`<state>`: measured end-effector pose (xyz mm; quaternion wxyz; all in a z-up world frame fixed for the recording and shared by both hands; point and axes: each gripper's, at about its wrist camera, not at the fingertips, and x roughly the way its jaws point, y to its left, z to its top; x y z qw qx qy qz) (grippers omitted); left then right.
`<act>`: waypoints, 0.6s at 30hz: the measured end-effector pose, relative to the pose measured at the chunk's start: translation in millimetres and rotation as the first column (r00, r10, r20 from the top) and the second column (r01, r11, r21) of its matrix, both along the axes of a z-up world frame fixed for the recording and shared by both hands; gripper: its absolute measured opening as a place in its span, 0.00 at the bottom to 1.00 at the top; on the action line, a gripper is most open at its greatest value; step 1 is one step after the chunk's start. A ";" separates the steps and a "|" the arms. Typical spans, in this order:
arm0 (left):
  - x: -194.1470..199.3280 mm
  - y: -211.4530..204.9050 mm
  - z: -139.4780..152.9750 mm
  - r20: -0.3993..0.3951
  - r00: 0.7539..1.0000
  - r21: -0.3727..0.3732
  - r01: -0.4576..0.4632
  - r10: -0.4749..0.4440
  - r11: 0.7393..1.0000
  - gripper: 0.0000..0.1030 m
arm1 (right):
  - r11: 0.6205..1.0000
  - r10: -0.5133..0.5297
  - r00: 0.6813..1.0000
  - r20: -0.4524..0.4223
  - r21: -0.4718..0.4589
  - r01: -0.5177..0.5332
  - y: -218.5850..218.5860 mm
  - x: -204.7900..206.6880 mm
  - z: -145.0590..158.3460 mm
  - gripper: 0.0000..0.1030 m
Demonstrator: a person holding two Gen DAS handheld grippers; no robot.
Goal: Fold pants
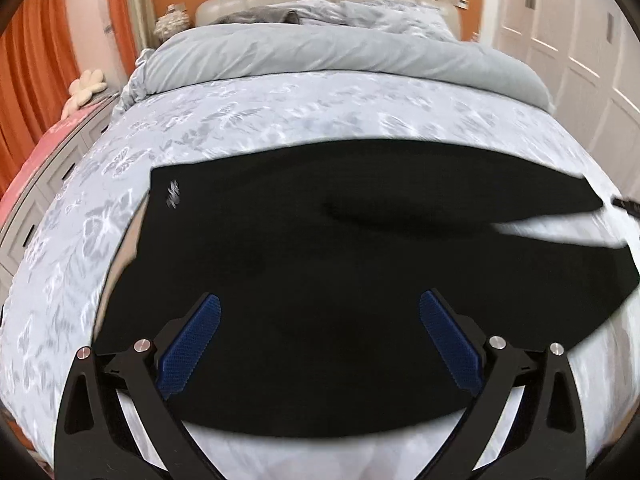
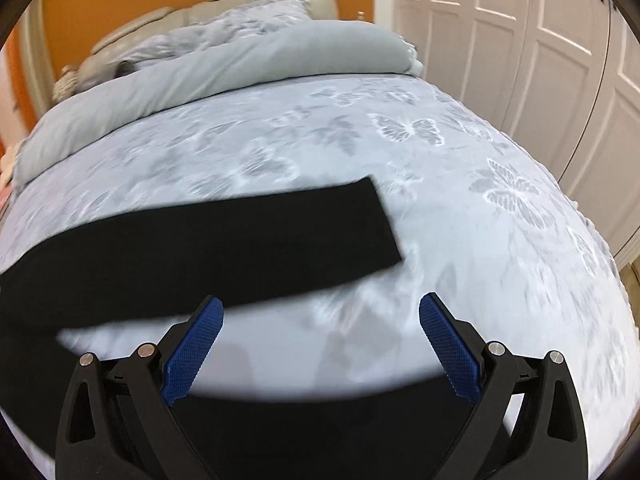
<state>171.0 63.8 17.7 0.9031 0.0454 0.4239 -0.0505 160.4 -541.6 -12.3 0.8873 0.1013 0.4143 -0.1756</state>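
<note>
Black pants (image 1: 320, 248) lie flat across a bed, waistband to the left with a small white logo (image 1: 173, 194). My left gripper (image 1: 320, 308) hovers open above the hip area, its blue pads (image 1: 200, 336) spread wide and holding nothing. In the right wrist view one black leg (image 2: 240, 236) stretches across the sheet and ends in a straight hem. The other leg (image 2: 320, 420) runs along the bottom, under the right gripper (image 2: 320, 312), which is open and empty over the bare sheet between the two legs.
The bed has a pale butterfly-print sheet (image 2: 460, 184) and a grey duvet (image 1: 340, 56) rolled back toward the padded headboard. White wardrobe doors (image 2: 540, 60) stand at the right. Orange curtains and a grey drawer unit (image 1: 44, 184) sit at the left.
</note>
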 end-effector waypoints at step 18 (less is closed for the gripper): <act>267.3 178.0 -72.9 -0.294 0.893 -0.083 -0.380 0.342 0.921 0.95 | 0.990 -0.008 0.997 -0.078 0.136 0.018 -72.5 126.0 -65.9 0.94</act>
